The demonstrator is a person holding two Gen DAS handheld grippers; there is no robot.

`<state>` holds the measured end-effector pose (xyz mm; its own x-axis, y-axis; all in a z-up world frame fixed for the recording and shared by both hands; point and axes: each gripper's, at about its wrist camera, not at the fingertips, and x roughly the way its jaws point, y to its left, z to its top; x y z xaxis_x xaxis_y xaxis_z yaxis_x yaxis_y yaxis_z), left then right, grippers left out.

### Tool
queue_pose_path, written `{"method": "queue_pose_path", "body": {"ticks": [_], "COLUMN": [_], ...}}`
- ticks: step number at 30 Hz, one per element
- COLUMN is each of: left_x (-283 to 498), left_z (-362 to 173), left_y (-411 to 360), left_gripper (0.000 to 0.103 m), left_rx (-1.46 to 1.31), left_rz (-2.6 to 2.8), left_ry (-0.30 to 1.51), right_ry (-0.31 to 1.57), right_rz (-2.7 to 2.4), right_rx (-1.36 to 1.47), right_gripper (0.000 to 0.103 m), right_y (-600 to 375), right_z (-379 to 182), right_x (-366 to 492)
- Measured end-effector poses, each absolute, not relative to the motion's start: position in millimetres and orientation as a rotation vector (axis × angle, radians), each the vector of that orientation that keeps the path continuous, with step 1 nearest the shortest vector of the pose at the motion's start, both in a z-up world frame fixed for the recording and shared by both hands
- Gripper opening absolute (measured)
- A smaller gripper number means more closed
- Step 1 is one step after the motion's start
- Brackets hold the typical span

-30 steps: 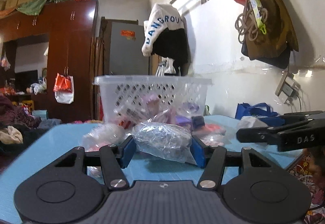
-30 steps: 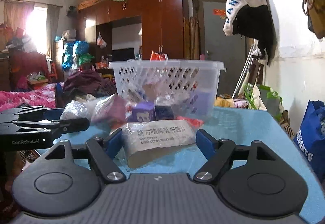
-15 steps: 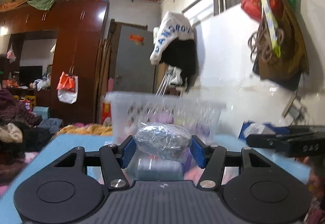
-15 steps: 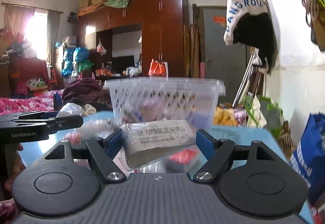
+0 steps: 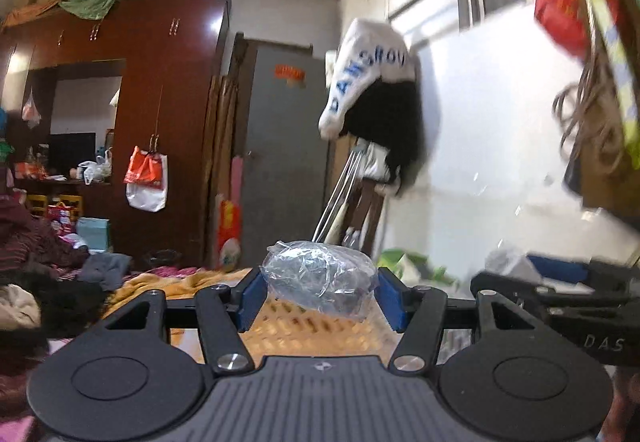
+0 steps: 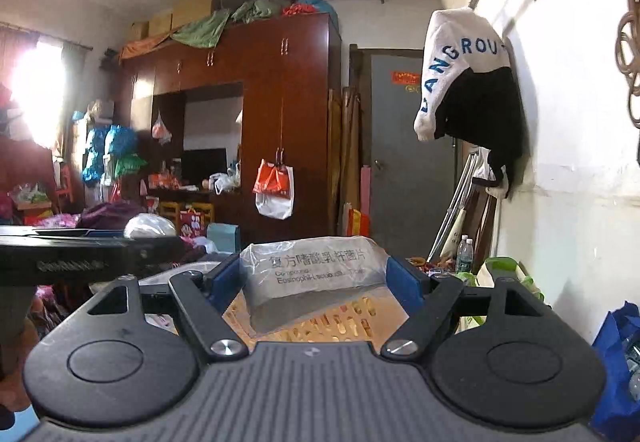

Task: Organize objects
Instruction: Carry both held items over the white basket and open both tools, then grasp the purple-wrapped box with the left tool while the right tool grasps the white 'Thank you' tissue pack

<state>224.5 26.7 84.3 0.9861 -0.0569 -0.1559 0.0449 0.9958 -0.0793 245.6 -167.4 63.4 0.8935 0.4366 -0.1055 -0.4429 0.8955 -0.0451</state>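
My left gripper (image 5: 320, 296) is shut on a crumpled clear plastic bag (image 5: 320, 284) holding something dark, lifted high. My right gripper (image 6: 310, 282) is shut on a bagged medicine box (image 6: 312, 274) with Chinese print, also lifted. Below each load, the perforated wall of the white basket (image 5: 316, 330) shows between the fingers; it also shows in the right wrist view (image 6: 340, 326). Each gripper sees the other at its side: the right one in the left view (image 5: 560, 306), the left one in the right view (image 6: 80, 262).
A dark wooden wardrobe (image 6: 248, 129) and a grey door (image 6: 408, 153) stand at the back. A white and black garment (image 5: 376, 93) hangs on the right wall. Clothes are piled at the left (image 5: 36, 254). A blue bag (image 6: 616, 358) sits at the lower right.
Both grippers have risen with their loads from the blue table level to above the basket. The table and loose packets have dropped out of view.
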Motion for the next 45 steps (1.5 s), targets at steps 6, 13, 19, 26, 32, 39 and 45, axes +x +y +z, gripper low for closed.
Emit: {"method": "queue_pose_path", "body": {"ticks": [6,13,19,26,32,39,45], "left_x": [209,108,47,37,32,21,20], "left_z": [72,21,-28,-51,-68,-69,-68], "left_y": [37,35,14,9,16,33,38], "left_gripper": [0.084,0.096,0.096,0.095,0.068,0.067,0.067], "left_rx": [-0.136,-0.156,-0.101,-0.034,-0.052,-0.051,-0.042], "left_rz": [-0.062,-0.119,-0.174,-0.115,-0.105,-0.095,-0.100], "left_ry": [0.155,0.180,0.192,0.185,0.156,0.120,0.102], "right_ry": [0.094,0.190,0.184,0.149,0.145,0.184,0.228], "right_rz": [0.440,0.460,0.524,0.522,0.548,0.586,0.589], "right_rx": [-0.012,0.114,0.105,0.017,0.016,-0.030,-0.045], "right_gripper": [0.103,0.103,0.103,0.095,0.089,0.080,0.069], "right_y": [-190,-229,-221,-196,-191,-176,-170], "right_z": [52,-7,-38,-46,-61,-65,-73], "right_x": [225,148,102,97,90,91,97]}}
